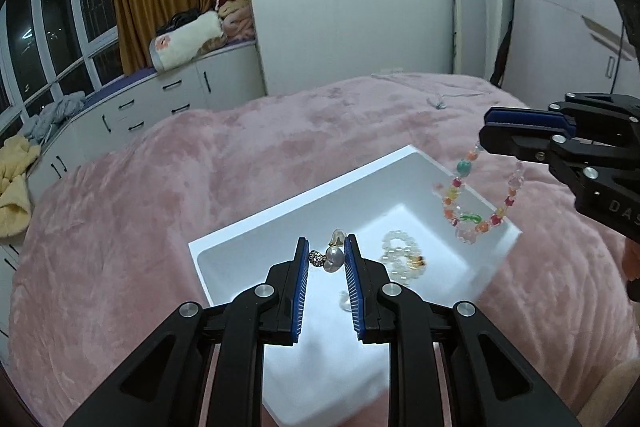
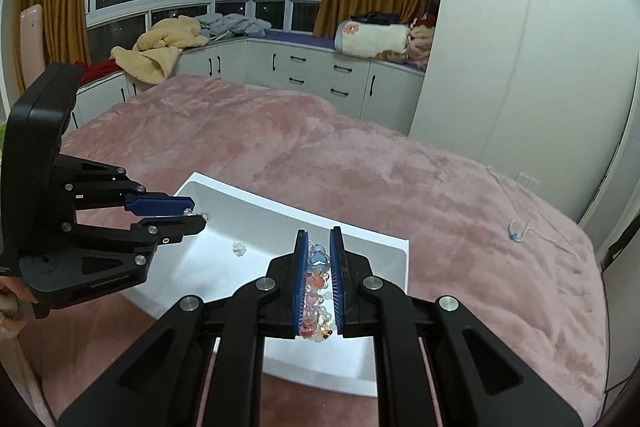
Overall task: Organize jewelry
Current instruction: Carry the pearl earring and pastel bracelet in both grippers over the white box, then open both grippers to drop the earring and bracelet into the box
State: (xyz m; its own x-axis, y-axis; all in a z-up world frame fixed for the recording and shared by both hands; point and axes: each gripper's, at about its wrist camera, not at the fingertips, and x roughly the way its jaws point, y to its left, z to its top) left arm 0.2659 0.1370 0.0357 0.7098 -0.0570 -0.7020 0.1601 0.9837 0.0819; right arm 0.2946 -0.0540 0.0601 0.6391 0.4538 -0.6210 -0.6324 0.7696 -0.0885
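Observation:
A white tray (image 1: 420, 167) lies on the pink bed. My left gripper (image 1: 327, 255) is shut on a pearl earring (image 1: 334, 255) with a rhinestone part, held over the tray. A white bead bracelet (image 1: 400, 253) lies in the tray. My right gripper (image 2: 319, 247) is shut on a colourful bead bracelet (image 2: 316, 283). In the left wrist view the colourful bracelet (image 1: 476, 195) hangs from the right gripper (image 1: 490, 133) over the tray's far right corner. In the right wrist view the left gripper (image 2: 192, 213) holds its earring above the tray (image 2: 360, 231).
The pink fleece bedspread (image 1: 280, 147) surrounds the tray. A thin chain with a blue bead (image 2: 516, 231) lies on the bed to the right. White drawers (image 2: 320, 75) with piled clothes run under the window.

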